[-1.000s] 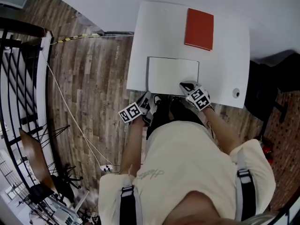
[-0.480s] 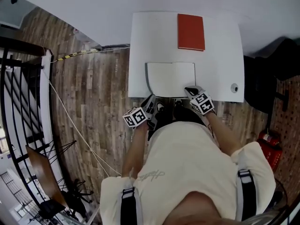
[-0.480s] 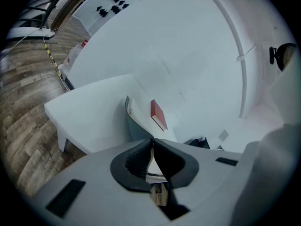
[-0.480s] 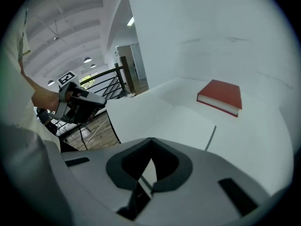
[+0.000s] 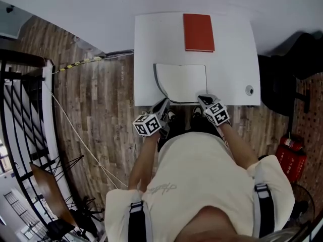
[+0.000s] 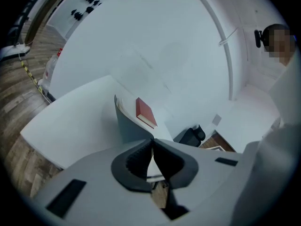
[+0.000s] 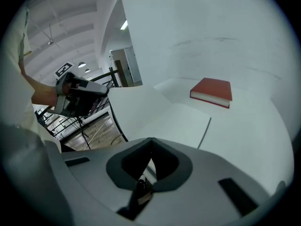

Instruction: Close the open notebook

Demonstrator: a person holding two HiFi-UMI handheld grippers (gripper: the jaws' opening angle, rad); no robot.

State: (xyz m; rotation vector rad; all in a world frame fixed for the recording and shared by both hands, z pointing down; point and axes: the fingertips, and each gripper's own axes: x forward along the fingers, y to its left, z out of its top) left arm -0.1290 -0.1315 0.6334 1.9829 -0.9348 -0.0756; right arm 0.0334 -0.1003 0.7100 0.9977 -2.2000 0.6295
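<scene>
The open notebook [image 5: 184,82] lies with white pages up at the near edge of the white table [image 5: 232,64]. Its grey left cover [image 6: 129,124] stands lifted and curled. My left gripper [image 5: 162,104] is at the notebook's near left corner. Its jaws have just been closing and now meet on the cover's thin edge [image 6: 152,140]. My right gripper [image 5: 203,100] is at the notebook's near right corner, shut [image 7: 151,140], with nothing seen between the jaws. The right gripper view shows the flat page [image 7: 174,121] and the raised leaf [image 7: 134,107].
A closed red book [image 5: 198,32] lies at the table's far side, beyond the notebook. A round cable hole [image 5: 249,90] sits near the table's right front corner. A black chair [image 5: 298,54] stands to the right, a black railing [image 5: 20,100] to the left over wood floor.
The left gripper has come up from below the table edge to the notebook's left corner, and the left cover has lifted and curled. The right gripper has drawn back to the near edge.
</scene>
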